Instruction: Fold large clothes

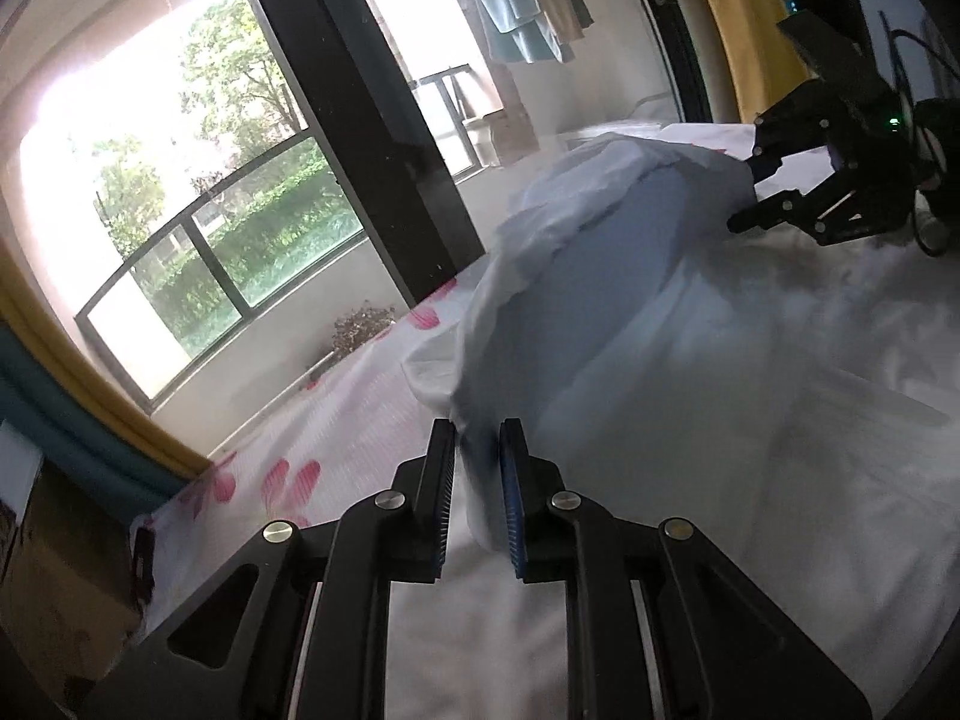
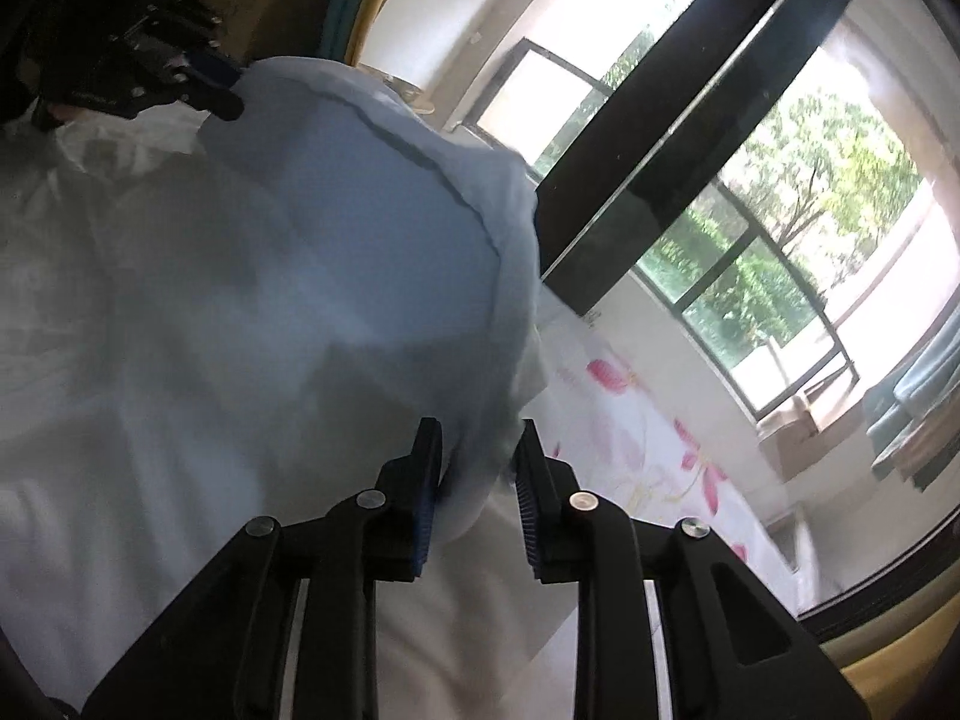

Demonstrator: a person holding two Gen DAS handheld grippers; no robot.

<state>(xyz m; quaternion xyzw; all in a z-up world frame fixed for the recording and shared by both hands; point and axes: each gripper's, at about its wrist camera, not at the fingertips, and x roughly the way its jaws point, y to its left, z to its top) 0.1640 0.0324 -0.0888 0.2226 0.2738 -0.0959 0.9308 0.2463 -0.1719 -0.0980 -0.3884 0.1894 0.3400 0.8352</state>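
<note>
Large pale blue-white cloth garment (image 1: 606,300) lies rumpled on a bed covered by a white sheet printed with pink flowers (image 1: 300,480). One long edge of the garment is raised off the bed in a fold stretched between the two grippers, toward the bed's window-side edge.

Left gripper (image 1: 477,480): jaws close together with a bunched end of the garment's raised edge between them; the blue ribbed pads press the cloth on both sides. Clamped on the garment.

Right gripper (image 2: 477,474): jaws somewhat further apart, the other end of the same edge bunched between them. Left pad touches the cloth; a sliver of gap shows at the right pad. No firm pinch visible.

Each gripper shows small at the far end of the fold in the other's view. Black-framed window (image 2: 750,252) and green trees beyond the bed.
</note>
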